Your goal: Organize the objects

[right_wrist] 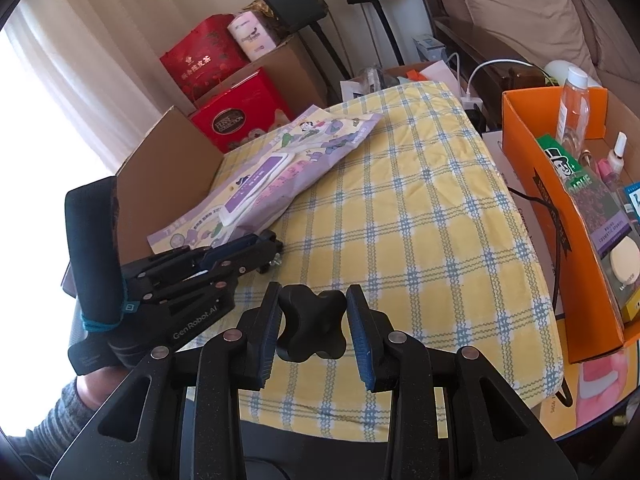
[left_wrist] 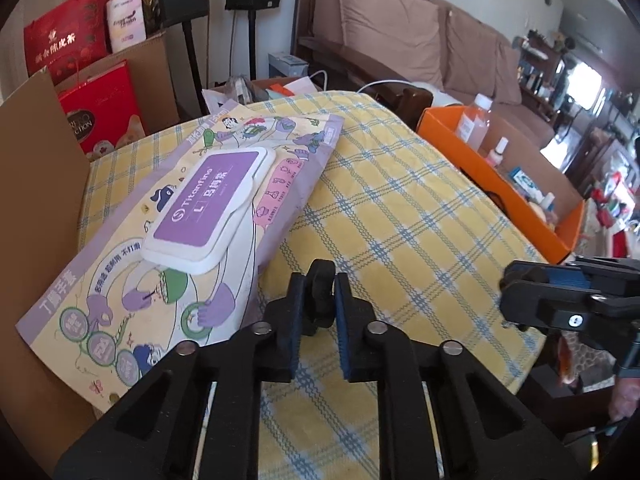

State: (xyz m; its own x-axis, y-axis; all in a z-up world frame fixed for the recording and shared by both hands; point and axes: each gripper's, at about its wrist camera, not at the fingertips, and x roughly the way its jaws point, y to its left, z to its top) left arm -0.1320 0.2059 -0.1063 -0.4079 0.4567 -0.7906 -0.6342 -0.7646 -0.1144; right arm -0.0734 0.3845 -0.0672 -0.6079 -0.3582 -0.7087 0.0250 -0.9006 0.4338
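A large purple and cream wipes pack (left_wrist: pixel 208 216) with a white lid lies on the yellow checked tablecloth (left_wrist: pixel 400 216), its left end resting on a brown cardboard box (left_wrist: pixel 36 200). It also shows in the right wrist view (right_wrist: pixel 276 168). My left gripper (left_wrist: pixel 316 300) hovers just right of the pack's near end, jaws nearly closed with nothing between the pads; a black knob sits behind them. My right gripper (right_wrist: pixel 312 320) is open and empty over the cloth's near edge. An orange box (right_wrist: pixel 560 208) with bottles and packets stands at the right.
Red gift boxes (right_wrist: pixel 240 116) and a cardboard carton stand behind the table. A brown sofa (left_wrist: pixel 420 40) is beyond it. Speakers on stands and white cables sit at the back. The orange box (left_wrist: pixel 496 184) holds a clear bottle (left_wrist: pixel 474 122).
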